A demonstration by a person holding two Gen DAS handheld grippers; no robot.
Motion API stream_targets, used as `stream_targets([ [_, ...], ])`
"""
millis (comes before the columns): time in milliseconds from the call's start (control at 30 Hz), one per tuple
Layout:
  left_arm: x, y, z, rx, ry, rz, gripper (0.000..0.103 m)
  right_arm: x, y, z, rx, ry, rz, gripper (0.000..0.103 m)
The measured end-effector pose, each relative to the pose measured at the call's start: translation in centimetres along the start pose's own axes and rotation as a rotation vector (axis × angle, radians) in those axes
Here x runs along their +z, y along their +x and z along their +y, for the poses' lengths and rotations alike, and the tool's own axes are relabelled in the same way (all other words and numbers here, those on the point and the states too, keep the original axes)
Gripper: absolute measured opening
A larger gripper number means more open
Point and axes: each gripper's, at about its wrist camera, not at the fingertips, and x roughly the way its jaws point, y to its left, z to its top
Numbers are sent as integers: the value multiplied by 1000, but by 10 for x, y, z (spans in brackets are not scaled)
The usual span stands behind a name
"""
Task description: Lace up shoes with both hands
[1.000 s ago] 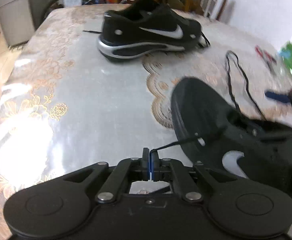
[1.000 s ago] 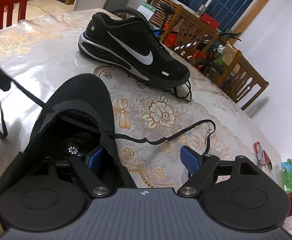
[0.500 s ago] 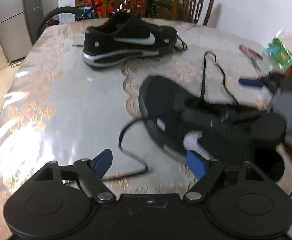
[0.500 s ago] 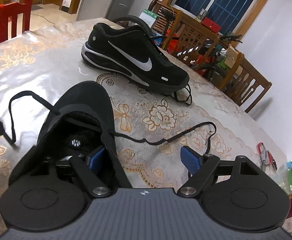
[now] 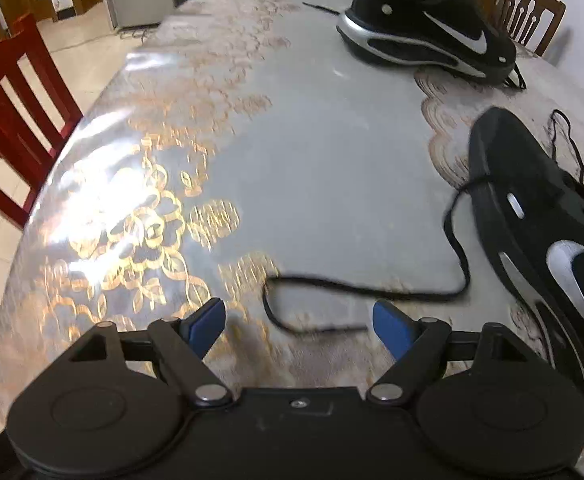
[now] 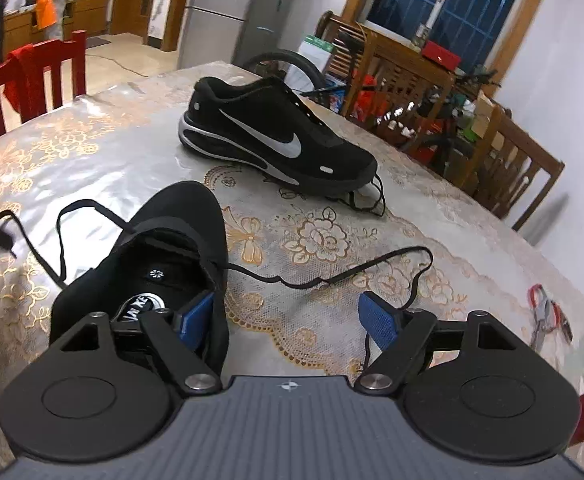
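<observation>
Both handheld tools looked alike up close. The left gripper (image 5: 299, 319) had a matte black body, two round black discs at its sides and angled black link arms pinned with silver screws. Its fingers (image 5: 205, 320) ended in bright blue pads, and one small screw sat at the middle of the body. The right gripper (image 6: 287, 317) showed the same black discs, links and blue pads, but its top plate was ribbed grey with a small round mark.

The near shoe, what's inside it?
Inside the near shoe, an insole with a round logo shows. The right tool's left finger covers part; the toe end is hidden.
</observation>
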Motion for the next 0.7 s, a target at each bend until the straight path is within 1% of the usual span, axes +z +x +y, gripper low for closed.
stream_targets([
  [33, 2, 2, 2, -2, 1, 0, 74, 0, -5, -2, 7, 4, -14, 77],
  [67, 3, 4, 4, -10, 2, 5, 63, 1, -9, -4, 15, 12, -29, 77],
  [133, 5, 7, 4, 1, 15, 9, 33, 2, -22, -14, -3, 58, -82, 77],
  [167, 6, 7, 4, 11, 25, 11, 6, 3, -29, -21, -22, 85, -108, 77],
  [200, 7, 8, 5, 1, 18, 22, 1, 4, -34, -29, -42, 118, -126, 77],
  [233, 7, 8, 6, -24, -1, 41, 1, 3, -35, -37, -60, 147, -135, 78],
  [267, 6, 6, 7, -37, -8, 51, 1, 2, -32, -45, -80, 167, -122, 78],
  [333, 4, 3, 7, -59, -19, 66, 1, -2, -22, -59, -122, 202, -84, 78],
  [433, 3, -17, 9, -88, -58, 53, 1, -13, -1, -74, -178, 232, -6, 78],
  [567, 17, -58, 11, -163, -123, -3, 1, -29, 31, -82, -188, 212, 92, 78],
  [700, 38, -96, 4, -205, -130, -84, 2, -46, 69, -92, -213, 153, 169, 76],
])
